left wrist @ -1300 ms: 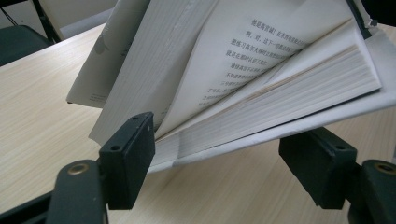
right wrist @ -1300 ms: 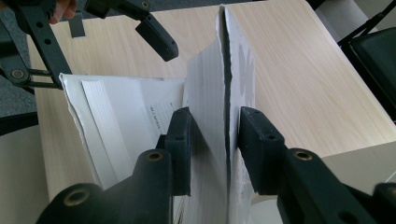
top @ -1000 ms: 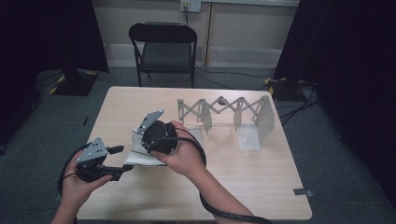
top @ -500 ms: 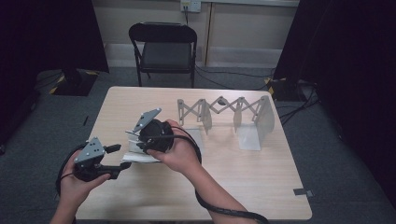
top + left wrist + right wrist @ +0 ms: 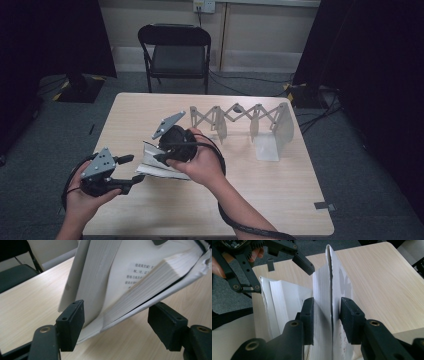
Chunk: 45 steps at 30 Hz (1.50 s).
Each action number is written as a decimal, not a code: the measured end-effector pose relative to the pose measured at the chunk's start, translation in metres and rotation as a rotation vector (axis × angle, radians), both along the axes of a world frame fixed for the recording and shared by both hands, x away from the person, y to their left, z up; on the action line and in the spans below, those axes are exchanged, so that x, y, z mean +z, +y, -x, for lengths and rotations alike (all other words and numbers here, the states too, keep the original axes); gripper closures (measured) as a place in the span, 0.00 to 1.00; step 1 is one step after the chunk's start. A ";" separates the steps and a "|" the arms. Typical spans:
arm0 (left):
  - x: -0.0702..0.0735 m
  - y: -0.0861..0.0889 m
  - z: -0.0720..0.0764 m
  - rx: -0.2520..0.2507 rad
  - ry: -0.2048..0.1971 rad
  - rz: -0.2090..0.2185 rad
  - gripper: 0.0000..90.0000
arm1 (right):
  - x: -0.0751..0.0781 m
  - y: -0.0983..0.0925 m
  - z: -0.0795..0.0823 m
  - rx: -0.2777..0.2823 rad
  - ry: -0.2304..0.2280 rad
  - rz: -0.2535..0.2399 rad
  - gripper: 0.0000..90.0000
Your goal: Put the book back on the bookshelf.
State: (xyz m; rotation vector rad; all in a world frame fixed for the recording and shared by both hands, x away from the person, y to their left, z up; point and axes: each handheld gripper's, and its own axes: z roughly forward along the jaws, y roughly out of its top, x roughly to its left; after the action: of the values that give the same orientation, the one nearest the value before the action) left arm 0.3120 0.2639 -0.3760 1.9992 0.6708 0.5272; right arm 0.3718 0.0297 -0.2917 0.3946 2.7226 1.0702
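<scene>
A white paperback book (image 5: pixel 148 161) lies open on the wooden table (image 5: pixel 250 200), left of centre. My right gripper (image 5: pixel 156 158) reaches in from the right and is shut on the raised cover with a sheaf of pages (image 5: pixel 337 277). These stand upright between its pads, while the other pages (image 5: pixel 284 300) lie below. My left gripper (image 5: pixel 131 171) sits at the table's front left, pointing at the book. In the left gripper view its jaws (image 5: pixel 118 322) stand open around the book's lower corner (image 5: pixel 140 272); the right pad is apart from the paper.
A grey accordion-style folding rack (image 5: pixel 235 117) stands across the back right of the table, with a white panel (image 5: pixel 272 142) at its right end. A black folding chair (image 5: pixel 175 50) stands behind the table. Cables trail from both grippers.
</scene>
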 end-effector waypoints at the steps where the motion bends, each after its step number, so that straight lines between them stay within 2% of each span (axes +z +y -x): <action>1: -0.001 0.002 0.000 0.014 0.001 -0.002 0.33 | 0.000 0.003 -0.002 0.005 0.003 0.002 0.72; 6: -0.002 0.009 -0.001 0.038 0.006 -0.004 0.35 | -0.004 0.012 -0.007 0.014 0.007 -0.019 0.71; 7: -0.004 0.010 -0.002 0.040 0.014 0.019 0.35 | -0.006 0.016 -0.009 0.023 0.001 -0.031 0.71; 9: -0.004 0.011 -0.002 0.046 0.009 0.007 0.35 | -0.008 0.020 -0.012 0.031 0.009 -0.047 0.71; 12: -0.004 0.013 -0.002 0.053 0.015 0.007 0.35 | -0.009 0.024 -0.013 0.040 0.015 -0.045 0.71; 14: -0.005 0.016 -0.002 0.069 0.006 0.009 0.36 | -0.010 0.027 -0.015 0.045 0.011 -0.054 0.71; 15: -0.005 0.016 -0.002 0.070 -0.003 0.015 0.39 | -0.010 0.030 -0.017 0.054 0.029 -0.066 0.72; 17: -0.004 0.017 -0.003 0.071 -0.002 0.023 0.39 | -0.010 0.031 -0.017 0.060 0.035 -0.068 0.73; 18: -0.003 0.017 -0.003 0.080 -0.013 0.023 0.39 | -0.010 0.033 -0.017 0.061 0.026 -0.064 0.73; 19: -0.003 0.017 -0.003 0.079 -0.008 0.036 0.40 | -0.010 0.034 -0.016 0.064 0.017 -0.055 0.74; 25: -0.006 0.016 -0.007 0.096 -0.007 0.015 0.41 | -0.013 0.031 -0.019 0.068 0.018 -0.071 0.71; 29: -0.007 0.017 -0.007 0.104 0.009 0.007 0.40 | -0.019 0.026 -0.021 0.050 0.039 -0.118 0.63; 35: -0.006 0.016 -0.008 0.113 -0.002 0.000 0.41 | -0.019 0.024 -0.021 0.044 0.051 -0.128 0.65; 38: -0.006 0.015 -0.008 0.110 0.000 0.002 0.41 | -0.016 0.025 -0.021 0.059 0.057 -0.111 0.73; 45: -0.003 0.013 -0.013 0.114 0.002 -0.011 0.41 | -0.014 0.025 -0.026 0.050 0.053 -0.109 0.74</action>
State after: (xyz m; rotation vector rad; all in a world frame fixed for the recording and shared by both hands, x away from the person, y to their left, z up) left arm 0.3250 0.2764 -0.3785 1.9800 0.7878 0.5972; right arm 0.3978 0.0545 -0.3059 0.3783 2.7417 1.2434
